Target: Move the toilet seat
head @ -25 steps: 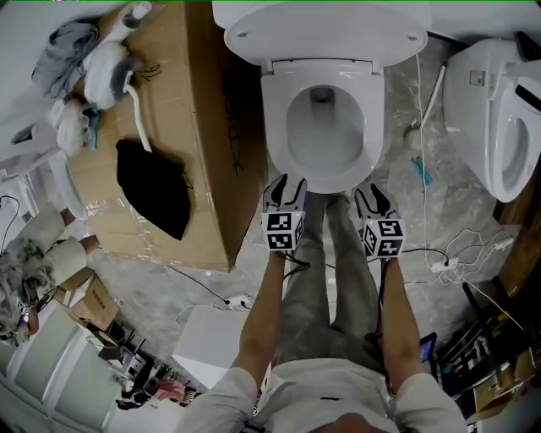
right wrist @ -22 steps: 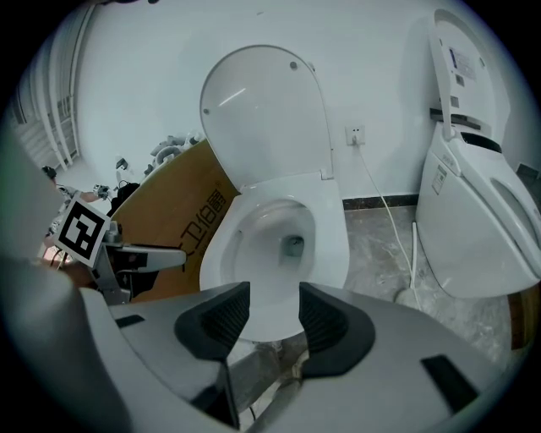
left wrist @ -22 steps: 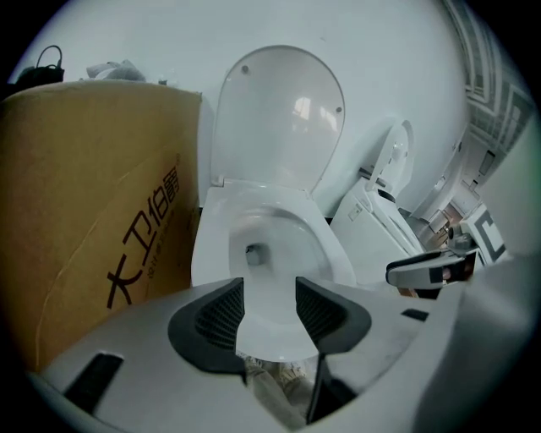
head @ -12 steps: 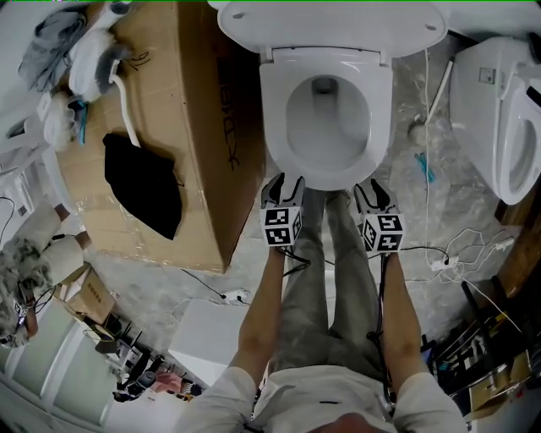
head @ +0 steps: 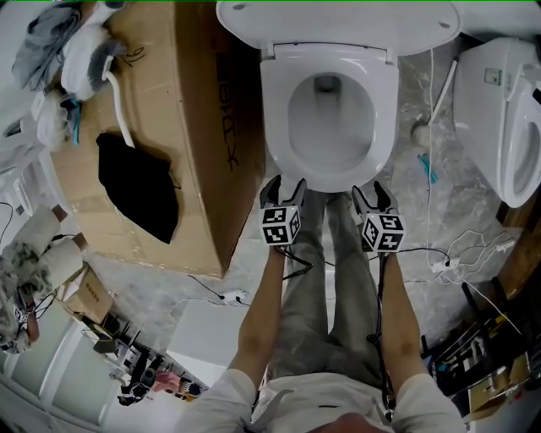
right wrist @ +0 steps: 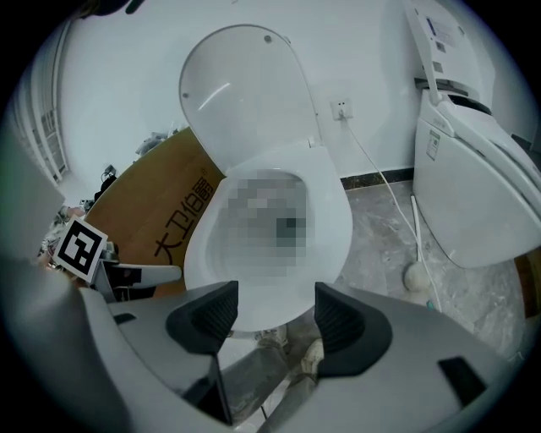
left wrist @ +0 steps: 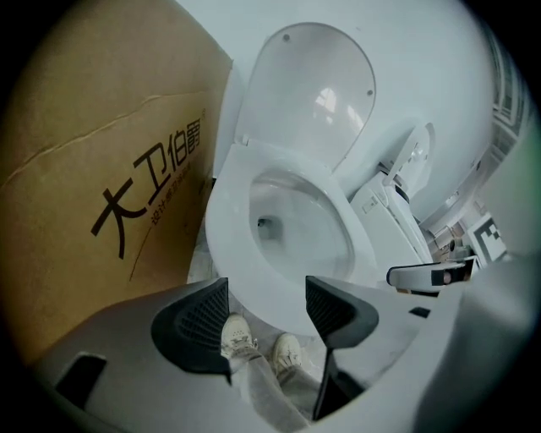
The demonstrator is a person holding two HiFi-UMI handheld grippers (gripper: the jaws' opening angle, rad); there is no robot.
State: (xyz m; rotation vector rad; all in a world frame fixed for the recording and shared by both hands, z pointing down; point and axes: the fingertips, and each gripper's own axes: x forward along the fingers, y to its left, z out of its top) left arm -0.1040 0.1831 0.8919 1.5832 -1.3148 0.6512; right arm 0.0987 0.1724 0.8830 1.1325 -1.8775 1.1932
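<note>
The white toilet seat (head: pixel 274 118) lies flat on the bowl, with the lid (head: pixel 338 21) raised behind it. My left gripper (head: pixel 283 188) hangs just short of the seat's front left rim. My right gripper (head: pixel 373 193) is at the front right rim. Both sets of jaws are opening, and neither has anything between them. In the left gripper view the seat (left wrist: pixel 226 228) and lid (left wrist: pixel 313 93) lie beyond the gripper (left wrist: pixel 266 292). The right gripper view shows the seat (right wrist: pixel 336 227) past the gripper (right wrist: pixel 276 298). My shoes and legs show below the jaws.
A large cardboard box (head: pixel 194 127) stands tight against the toilet's left side, with a black cloth (head: pixel 135 190) on top. A second white toilet (head: pixel 499 118) is at the right. Cables (head: pixel 448 254) and a white brush (head: pixel 418 131) lie on the marble floor.
The head view has drifted, so the toilet sits slightly further right in the picture. Both grippers have kept their places at the seat's front rim.
</note>
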